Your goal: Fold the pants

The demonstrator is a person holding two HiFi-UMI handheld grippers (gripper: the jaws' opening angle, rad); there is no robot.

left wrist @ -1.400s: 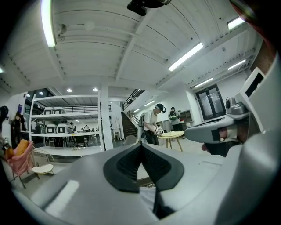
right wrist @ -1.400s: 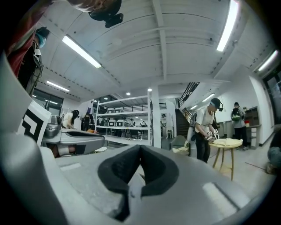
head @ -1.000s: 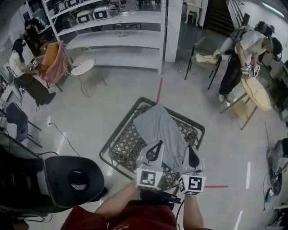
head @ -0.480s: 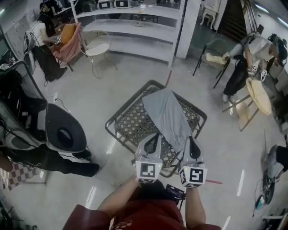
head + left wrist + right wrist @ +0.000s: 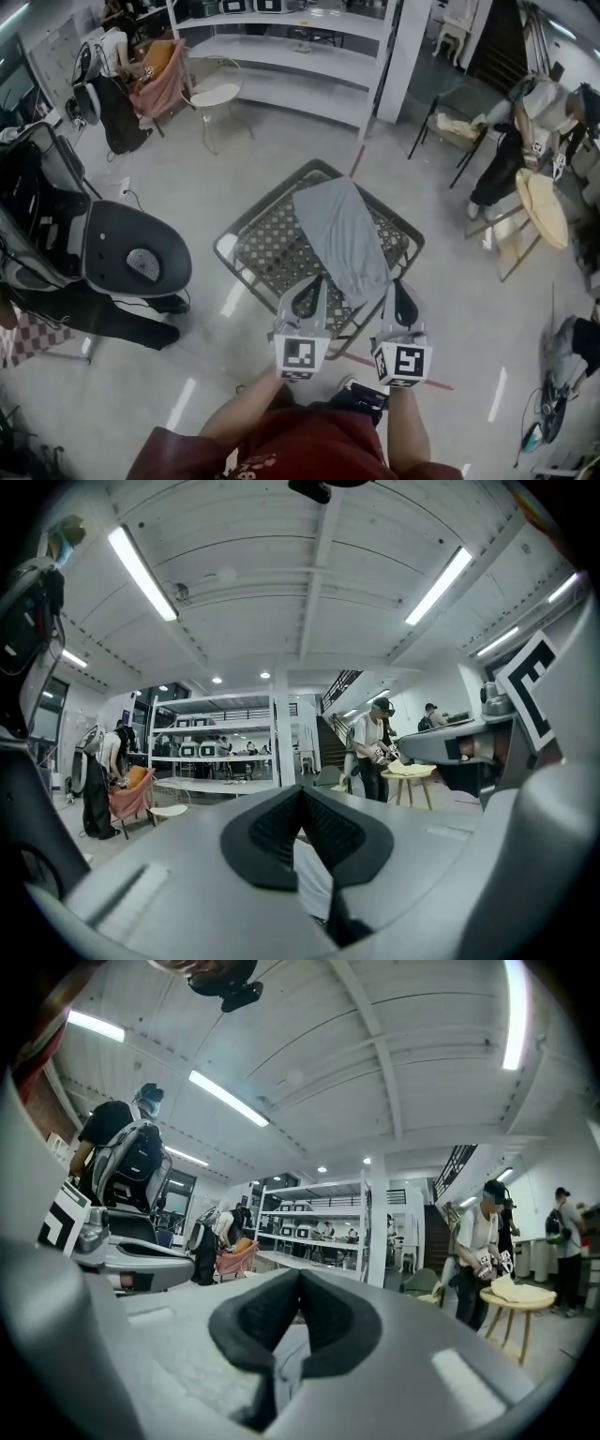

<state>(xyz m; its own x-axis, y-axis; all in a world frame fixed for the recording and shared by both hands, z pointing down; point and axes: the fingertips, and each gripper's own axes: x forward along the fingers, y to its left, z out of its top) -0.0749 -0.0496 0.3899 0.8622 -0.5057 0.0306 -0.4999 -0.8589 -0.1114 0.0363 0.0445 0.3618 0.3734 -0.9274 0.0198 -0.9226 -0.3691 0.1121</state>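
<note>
Left gripper, right gripper retreated, pinching pants end.

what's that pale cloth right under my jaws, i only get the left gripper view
Observer: It is the near end of the grey pants, which lie stretched out along a wire mesh table.
Operator: is the other gripper on them too
Observer: Yes. The right gripper has its jaws together with the same cloth at the pads, level with the left gripper.
Operator: how much of them is on the table
Observer: Most of their length. The far end lies near the table's far corner, and only the near end comes off the near edge toward the two grippers.
</note>
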